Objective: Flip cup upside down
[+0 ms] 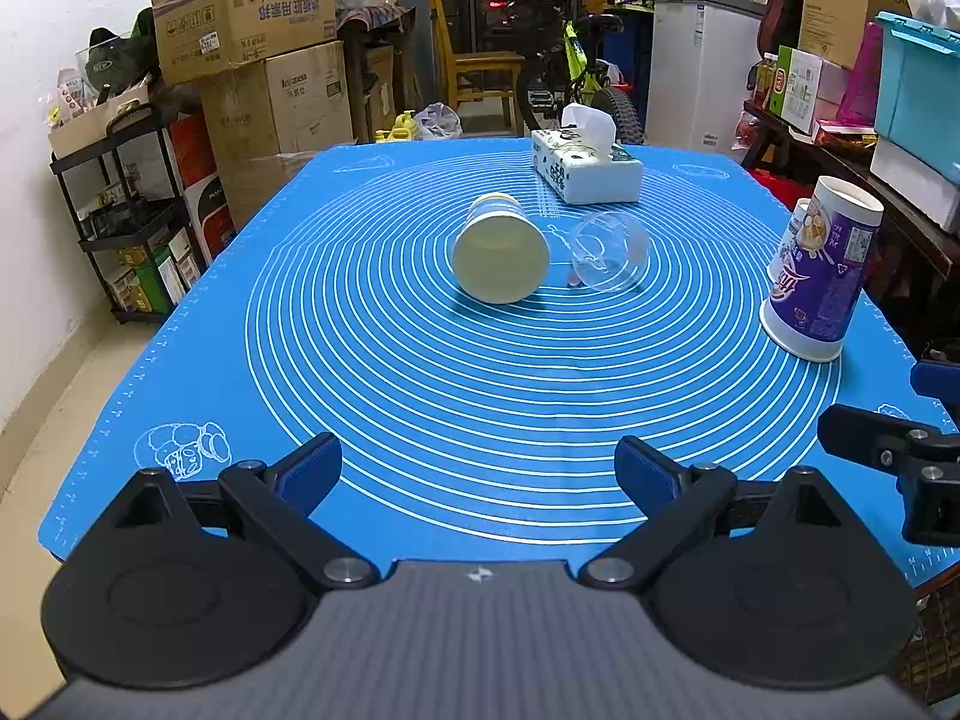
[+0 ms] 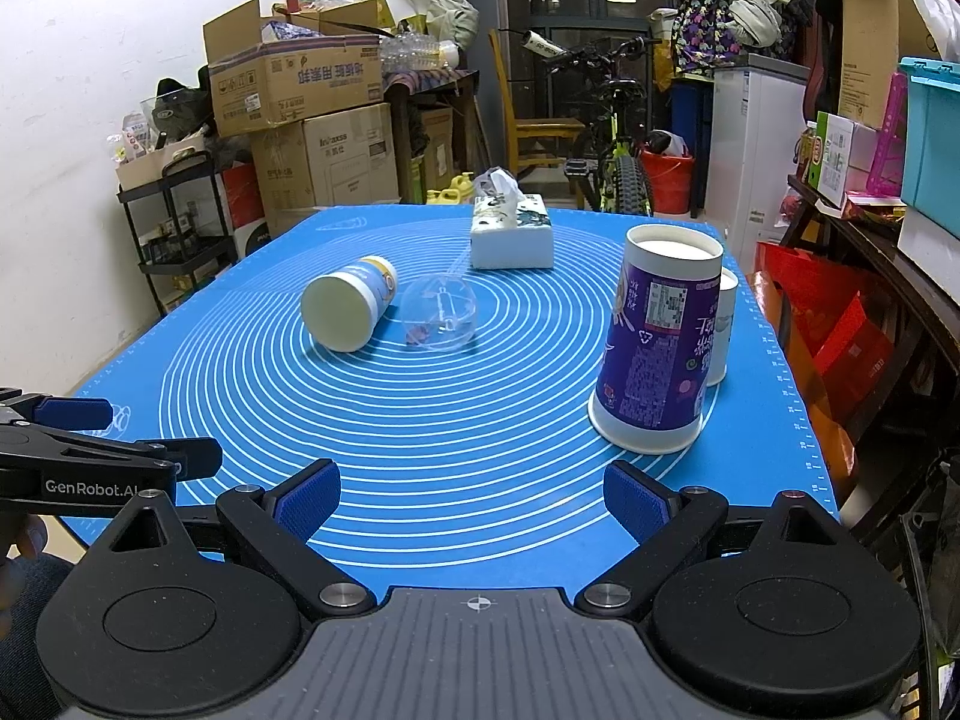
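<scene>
A pale yellow paper cup [image 1: 501, 255] [image 2: 348, 311] lies on its side at the middle of the blue mat [image 1: 420, 390] [image 2: 450, 420], its flat base toward me. A clear plastic cup [image 1: 609, 251] [image 2: 440, 313] lies on its side right beside it. A tall purple paper cup [image 1: 825, 267] [image 2: 660, 348] stands upside down at the right, with a smaller white cup [image 2: 723, 330] behind it. My left gripper [image 1: 478, 474] is open and empty over the near mat edge. My right gripper [image 2: 472, 501] is open and empty, near the purple cup.
A white tissue box [image 1: 585, 171] [image 2: 511, 237] stands at the far side of the mat. Cardboard boxes [image 1: 252, 18], a black shelf cart [image 1: 126, 210], a bicycle [image 2: 606, 138] and a cluttered side table [image 2: 870, 228] surround the table.
</scene>
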A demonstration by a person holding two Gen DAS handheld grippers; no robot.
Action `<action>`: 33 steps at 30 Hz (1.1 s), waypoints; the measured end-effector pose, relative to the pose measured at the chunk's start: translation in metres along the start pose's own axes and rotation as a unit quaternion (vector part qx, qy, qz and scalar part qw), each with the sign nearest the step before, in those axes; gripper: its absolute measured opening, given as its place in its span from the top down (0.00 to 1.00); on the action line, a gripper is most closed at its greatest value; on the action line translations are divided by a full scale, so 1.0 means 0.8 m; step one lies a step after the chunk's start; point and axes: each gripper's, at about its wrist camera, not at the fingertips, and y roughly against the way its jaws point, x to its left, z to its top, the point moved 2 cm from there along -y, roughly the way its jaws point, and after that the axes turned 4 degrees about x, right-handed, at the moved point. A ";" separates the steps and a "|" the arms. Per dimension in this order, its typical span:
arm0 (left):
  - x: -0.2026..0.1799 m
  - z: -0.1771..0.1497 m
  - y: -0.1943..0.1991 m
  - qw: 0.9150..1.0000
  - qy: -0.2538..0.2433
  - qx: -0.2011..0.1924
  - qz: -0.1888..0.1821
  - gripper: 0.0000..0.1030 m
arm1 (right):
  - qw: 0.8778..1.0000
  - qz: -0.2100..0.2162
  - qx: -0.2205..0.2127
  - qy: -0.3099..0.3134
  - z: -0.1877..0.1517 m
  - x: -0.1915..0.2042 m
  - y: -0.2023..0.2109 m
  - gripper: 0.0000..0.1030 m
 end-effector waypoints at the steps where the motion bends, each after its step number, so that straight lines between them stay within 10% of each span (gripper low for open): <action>1: 0.000 0.000 0.000 1.000 0.000 0.000 0.000 0.06 | 1.000 0.000 0.000 0.000 0.000 0.000 0.000 0.08; 33: 0.015 0.078 -0.045 0.999 -0.017 -0.032 0.019 0.06 | 1.000 0.006 -0.021 0.007 0.044 -0.001 -0.058 0.08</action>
